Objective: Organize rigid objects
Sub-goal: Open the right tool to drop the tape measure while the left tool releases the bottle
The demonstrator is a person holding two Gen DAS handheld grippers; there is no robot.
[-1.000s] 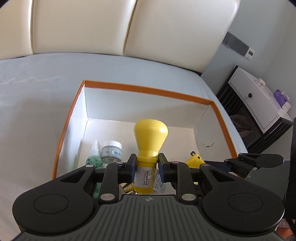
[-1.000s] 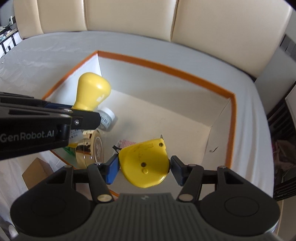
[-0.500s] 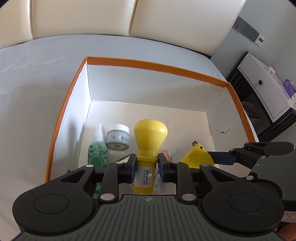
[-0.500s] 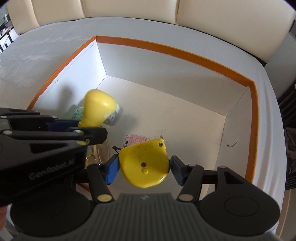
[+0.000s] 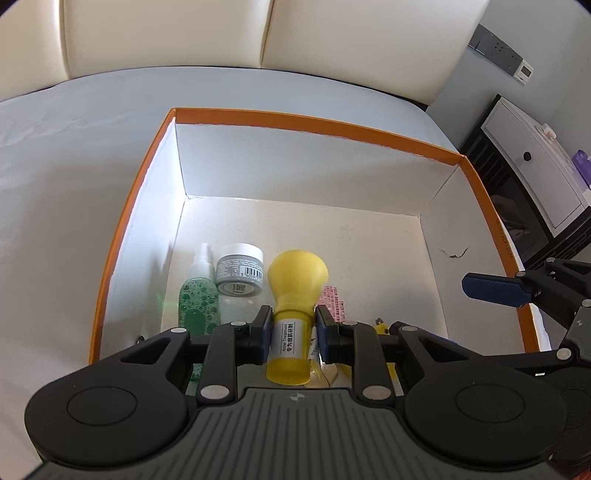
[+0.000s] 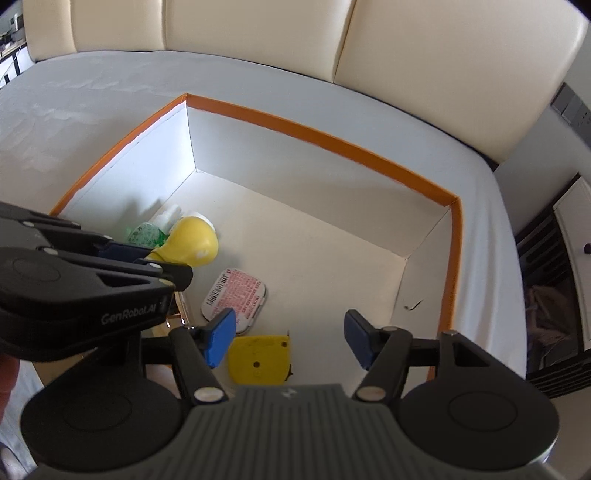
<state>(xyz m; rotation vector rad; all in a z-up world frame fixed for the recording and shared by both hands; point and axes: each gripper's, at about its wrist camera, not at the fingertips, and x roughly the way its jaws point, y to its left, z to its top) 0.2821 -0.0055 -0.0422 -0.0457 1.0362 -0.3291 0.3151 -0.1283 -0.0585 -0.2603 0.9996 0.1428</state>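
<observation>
My left gripper (image 5: 291, 332) is shut on a yellow bottle with a bulbous cap (image 5: 295, 291), held low inside the orange-rimmed white box (image 5: 314, 122); the bottle also shows in the right wrist view (image 6: 194, 242). My right gripper (image 6: 290, 338) is open and empty above the box's near part. A yellow tape measure (image 6: 258, 360) lies on the box floor just below its left finger. The right gripper's blue pad shows in the left wrist view (image 5: 491, 290).
In the box lie a green spray bottle (image 5: 197, 295), a grey jar with a white lid (image 5: 240, 269) and a pink-labelled flat tin (image 6: 234, 297). The box (image 6: 454, 236) sits on a white bed with a cream headboard (image 5: 258, 33). A dark nightstand (image 5: 535, 177) stands at the right.
My right gripper has opened and let go of the yellow tape measure, which now lies on the box floor. My left gripper has lowered the yellow bottle deeper into the box.
</observation>
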